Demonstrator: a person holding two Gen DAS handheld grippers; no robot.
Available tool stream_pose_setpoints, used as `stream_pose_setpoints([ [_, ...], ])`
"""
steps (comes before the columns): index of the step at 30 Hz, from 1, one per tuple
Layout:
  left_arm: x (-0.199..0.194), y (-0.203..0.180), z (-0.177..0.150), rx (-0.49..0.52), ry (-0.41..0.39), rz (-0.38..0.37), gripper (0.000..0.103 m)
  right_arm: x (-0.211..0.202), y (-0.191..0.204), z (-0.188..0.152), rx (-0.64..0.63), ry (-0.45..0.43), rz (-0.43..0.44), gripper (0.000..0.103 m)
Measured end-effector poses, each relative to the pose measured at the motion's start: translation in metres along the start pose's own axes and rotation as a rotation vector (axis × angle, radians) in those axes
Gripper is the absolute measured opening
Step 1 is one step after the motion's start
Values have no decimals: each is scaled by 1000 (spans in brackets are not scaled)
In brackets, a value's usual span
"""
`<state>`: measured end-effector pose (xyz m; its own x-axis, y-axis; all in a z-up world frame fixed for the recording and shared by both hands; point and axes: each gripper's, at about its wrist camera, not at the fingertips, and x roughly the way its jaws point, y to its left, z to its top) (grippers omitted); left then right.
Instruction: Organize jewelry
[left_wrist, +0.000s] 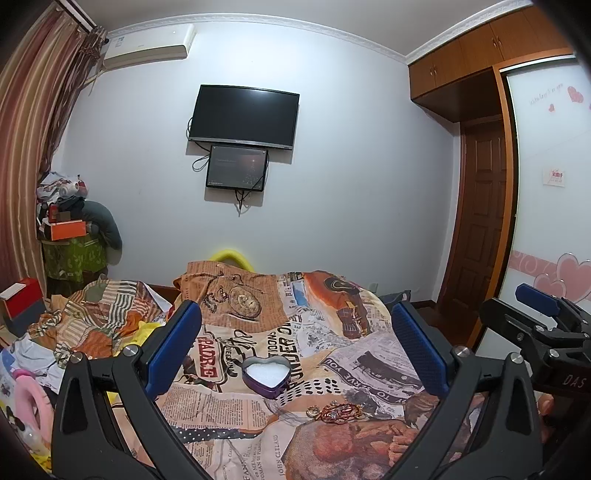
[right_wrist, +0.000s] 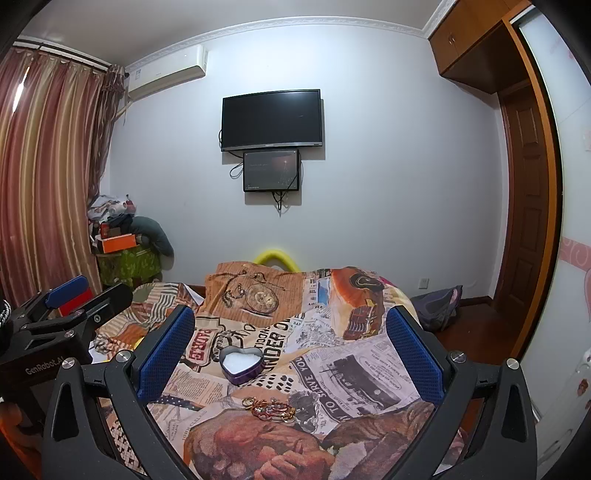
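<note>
Both grippers, left gripper (left_wrist: 295, 339) and right gripper (right_wrist: 290, 339), gape wide, empty. Jewelry (right_wrist: 271, 408) lies tangled near heart tin (right_wrist: 242, 363). Pinch low on one strand, lift slowly.

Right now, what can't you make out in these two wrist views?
- Jewelry pile: both views, too small and tangled to count or name pieces.
- Heart-shaped tin: white lining shows; anything small inside is too tiny to tell.
- Right gripper: left wrist view, cut off by the frame edge.
- Left gripper: right wrist view, partly cut off at the left edge.
</note>
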<state>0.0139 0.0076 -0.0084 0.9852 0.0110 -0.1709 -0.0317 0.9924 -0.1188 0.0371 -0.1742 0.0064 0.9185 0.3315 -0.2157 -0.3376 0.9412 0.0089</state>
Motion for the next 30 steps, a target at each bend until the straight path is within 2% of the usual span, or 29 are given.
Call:
stream_pose_setpoints([
  [30, 1, 0, 0, 15, 1, -3, 103, 3, 1, 4, 11, 12, 5, 103],
])
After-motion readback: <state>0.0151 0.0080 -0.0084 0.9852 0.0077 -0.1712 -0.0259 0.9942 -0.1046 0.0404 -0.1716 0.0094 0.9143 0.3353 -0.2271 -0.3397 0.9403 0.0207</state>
